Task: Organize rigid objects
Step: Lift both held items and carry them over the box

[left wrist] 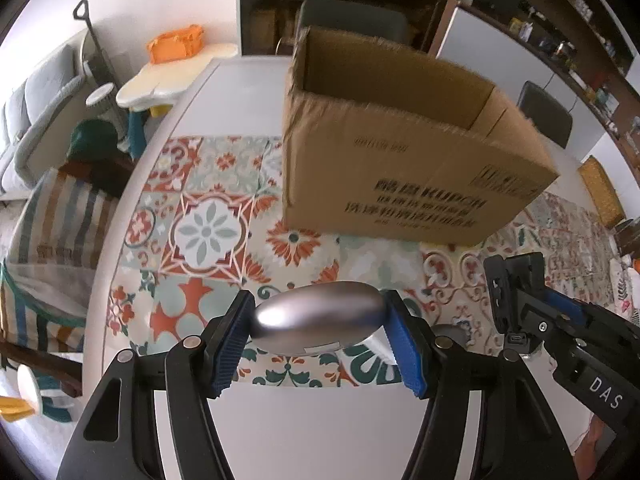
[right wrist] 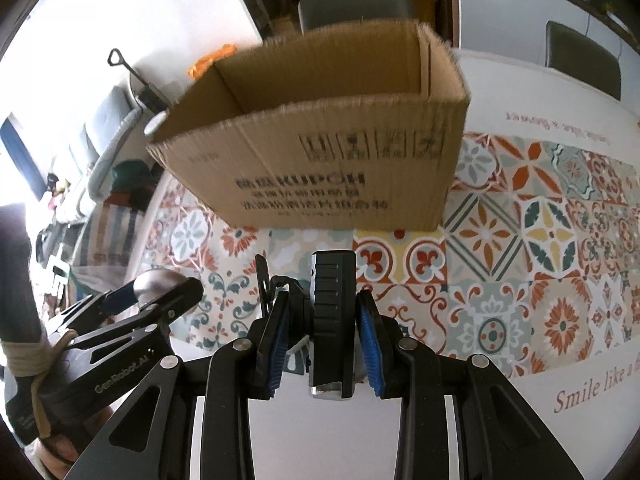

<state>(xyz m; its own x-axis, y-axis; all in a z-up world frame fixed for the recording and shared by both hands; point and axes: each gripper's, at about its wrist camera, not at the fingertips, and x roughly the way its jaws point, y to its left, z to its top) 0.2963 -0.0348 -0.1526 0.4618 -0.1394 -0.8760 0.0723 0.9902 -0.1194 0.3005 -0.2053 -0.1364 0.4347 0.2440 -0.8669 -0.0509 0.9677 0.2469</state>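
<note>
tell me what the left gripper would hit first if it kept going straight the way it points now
Most likely the patterned tablecloth in front of the cardboard box, not the box. The left gripper, shut on a silver oval object, tilts steeply down, and the cloth ahead looks bare. Depth is hard to judge.

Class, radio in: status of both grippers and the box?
Left gripper shut on silver oval case. Right gripper shut on black device. Cardboard box open ahead, path clear.

Left hand-held gripper (left wrist: 320,320) black, blue ribbed pads (left wrist: 232,344), silver screws; right hand-held gripper (right wrist: 324,324) alike, "DAS" lettering at four o'clock
</note>
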